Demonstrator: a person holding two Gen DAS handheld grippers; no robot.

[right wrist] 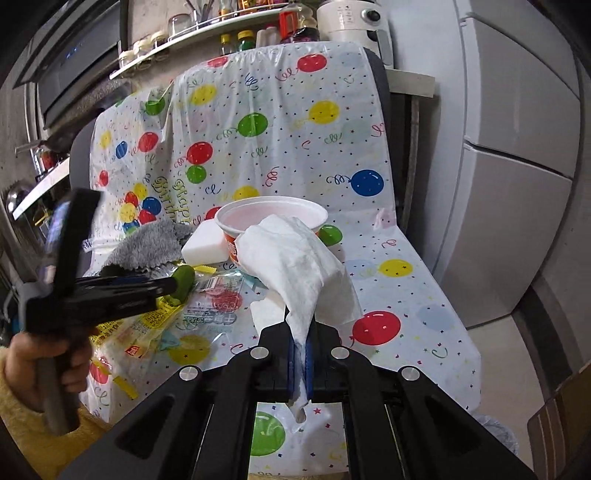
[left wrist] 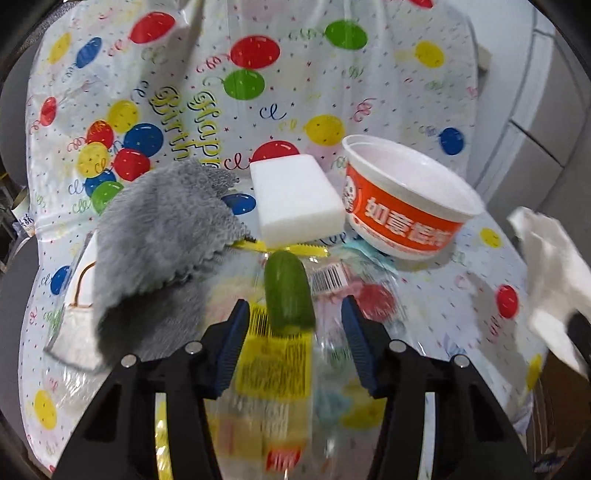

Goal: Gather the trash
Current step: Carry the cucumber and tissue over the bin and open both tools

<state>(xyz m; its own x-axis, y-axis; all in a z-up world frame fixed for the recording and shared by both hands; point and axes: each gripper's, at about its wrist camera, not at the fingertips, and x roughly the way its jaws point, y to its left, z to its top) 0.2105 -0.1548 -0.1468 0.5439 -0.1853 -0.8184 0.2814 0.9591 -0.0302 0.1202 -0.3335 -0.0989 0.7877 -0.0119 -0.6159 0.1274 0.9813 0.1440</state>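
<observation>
My right gripper (right wrist: 300, 325) is shut on a crumpled white tissue (right wrist: 295, 258) and holds it up above the balloon-print cloth (right wrist: 369, 229); the tissue also shows at the right edge of the left wrist view (left wrist: 546, 266). My left gripper (left wrist: 293, 314) is open, its jaws on either side of a piece of green cucumber (left wrist: 290, 291) that lies on a clear printed plastic wrapper (left wrist: 273, 369). In the right wrist view the left gripper (right wrist: 173, 284) reaches in from the left at the cucumber (right wrist: 184, 280). An orange and white paper bowl (left wrist: 406, 206) stands behind, also in the right wrist view (right wrist: 273, 218).
A white sponge block (left wrist: 295, 199) and a grey cloth (left wrist: 162, 236) lie beside the bowl. A face mask (left wrist: 74, 317) lies at the left edge. Kitchen shelves (right wrist: 177, 33) stand behind and grey cabinet doors (right wrist: 517, 184) are to the right.
</observation>
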